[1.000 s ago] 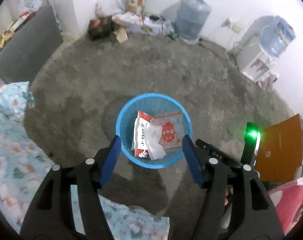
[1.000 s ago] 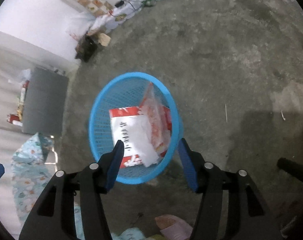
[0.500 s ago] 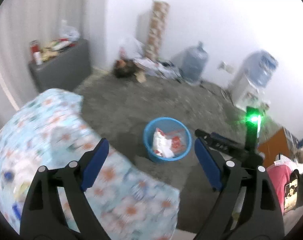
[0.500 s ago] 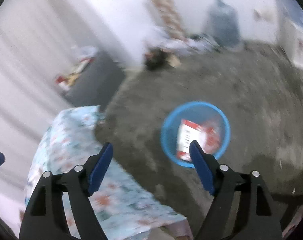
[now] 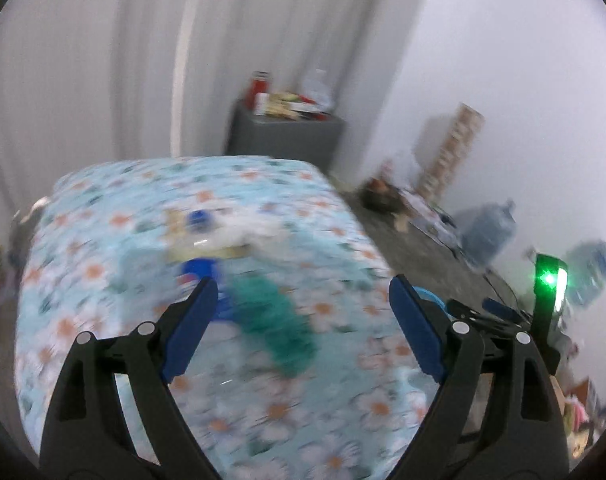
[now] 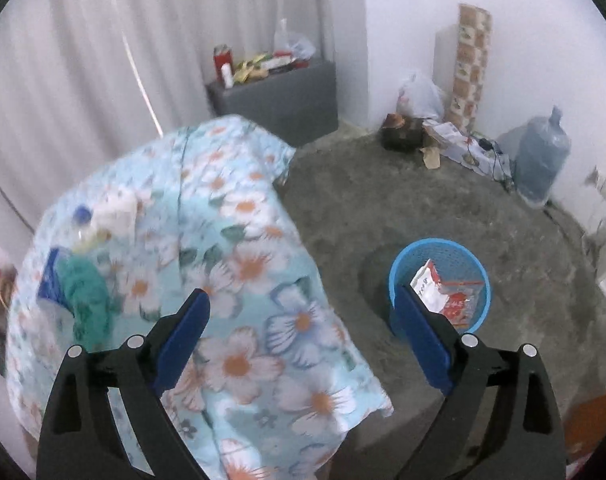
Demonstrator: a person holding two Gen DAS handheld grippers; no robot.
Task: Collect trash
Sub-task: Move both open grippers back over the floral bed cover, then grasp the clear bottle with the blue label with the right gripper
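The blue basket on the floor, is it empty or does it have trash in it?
Not empty. The blue basket stands upright on the floor with red-and-white wrappers inside.

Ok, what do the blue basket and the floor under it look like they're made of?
Blue basket: likely moulded plastic, going by its fine mesh wall, smooth rim and uniform bright colour. Floor: looks like bare concrete or cement, matte grey, mottled and rough, with darker patches around the basket.
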